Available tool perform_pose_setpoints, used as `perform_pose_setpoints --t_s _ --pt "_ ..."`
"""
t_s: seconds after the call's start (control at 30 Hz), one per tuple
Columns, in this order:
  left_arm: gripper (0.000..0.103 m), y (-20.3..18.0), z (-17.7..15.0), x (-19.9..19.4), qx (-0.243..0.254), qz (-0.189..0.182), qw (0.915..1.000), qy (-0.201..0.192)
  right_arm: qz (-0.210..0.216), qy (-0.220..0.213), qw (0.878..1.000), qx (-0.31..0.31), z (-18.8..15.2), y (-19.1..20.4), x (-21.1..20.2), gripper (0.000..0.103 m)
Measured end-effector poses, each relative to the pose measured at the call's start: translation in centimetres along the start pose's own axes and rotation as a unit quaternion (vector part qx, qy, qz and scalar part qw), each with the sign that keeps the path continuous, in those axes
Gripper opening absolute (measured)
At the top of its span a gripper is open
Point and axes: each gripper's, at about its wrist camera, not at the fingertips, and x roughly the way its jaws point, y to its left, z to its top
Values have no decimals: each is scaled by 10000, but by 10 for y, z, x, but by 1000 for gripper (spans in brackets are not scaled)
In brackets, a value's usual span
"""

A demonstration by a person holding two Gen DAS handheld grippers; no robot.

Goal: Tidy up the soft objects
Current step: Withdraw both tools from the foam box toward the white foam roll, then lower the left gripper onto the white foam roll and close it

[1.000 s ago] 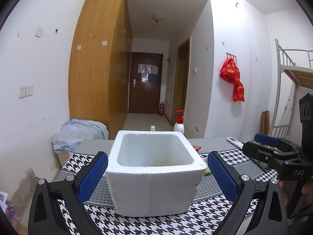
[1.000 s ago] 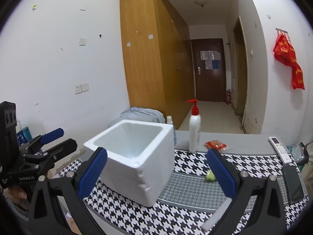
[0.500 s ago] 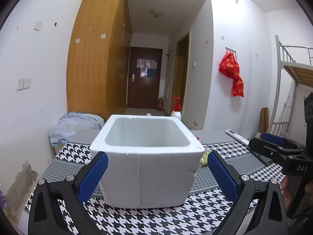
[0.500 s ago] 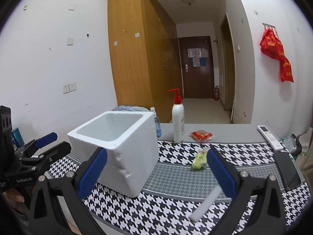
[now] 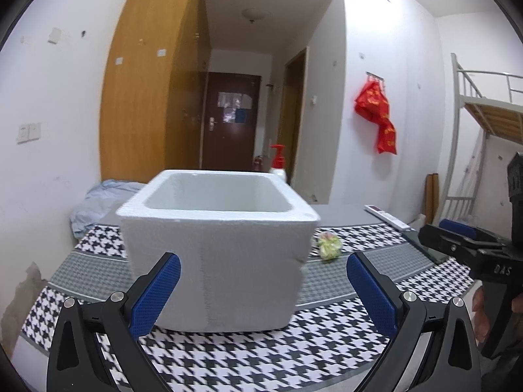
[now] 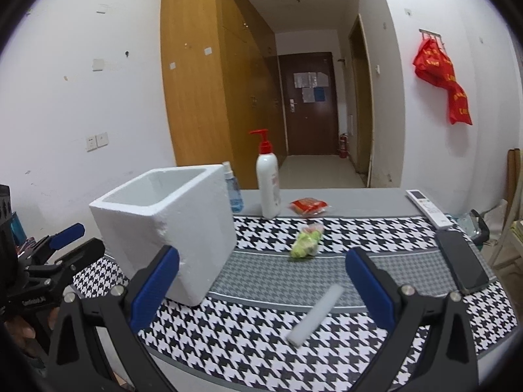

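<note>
A white foam box [image 5: 215,248] stands open-topped on the houndstooth cloth [image 5: 327,352]; it also shows in the right wrist view [image 6: 170,228]. A green soft packet [image 6: 305,243] lies right of the box, also in the left wrist view [image 5: 330,245]. A white foam stick [image 6: 315,315] lies near the front. A red packet [image 6: 309,205] lies further back. My left gripper [image 5: 261,290] is open, just in front of the box. My right gripper [image 6: 261,290] is open above the cloth, the foam stick between its fingers' line.
A pump bottle [image 6: 268,183] and a small blue spray bottle [image 6: 233,196] stand behind the box. A remote [image 6: 428,209] and a phone [image 6: 462,261] lie at the right. A blue cloth bundle [image 5: 98,202] lies at the back left.
Both grippers have dropped lower and tilted, bringing more tabletop into view. The left has come closer to the box. Both stay open.
</note>
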Motion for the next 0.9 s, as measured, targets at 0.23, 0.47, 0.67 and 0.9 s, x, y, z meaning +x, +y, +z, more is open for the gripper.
perform_pose_setpoints --t_s 0.23,0.47,0.67,0.9 --pt "102 -25 -3 9 135 -269 9995 113 -194 -76 9996 209 -2 -20 -10 103" --pt "102 -49 -8 23 263 -563 9977 256 -434 1 9984 352 -10 -41 -17 103" --pt "102 -73 -13 39 389 -700 9957 468 -618 195 9971 396 -16 -61 -12 103" --pt "102 -100 -16 61 478 -845 9926 734 -698 258 9965 383 -14 -83 -9 103"
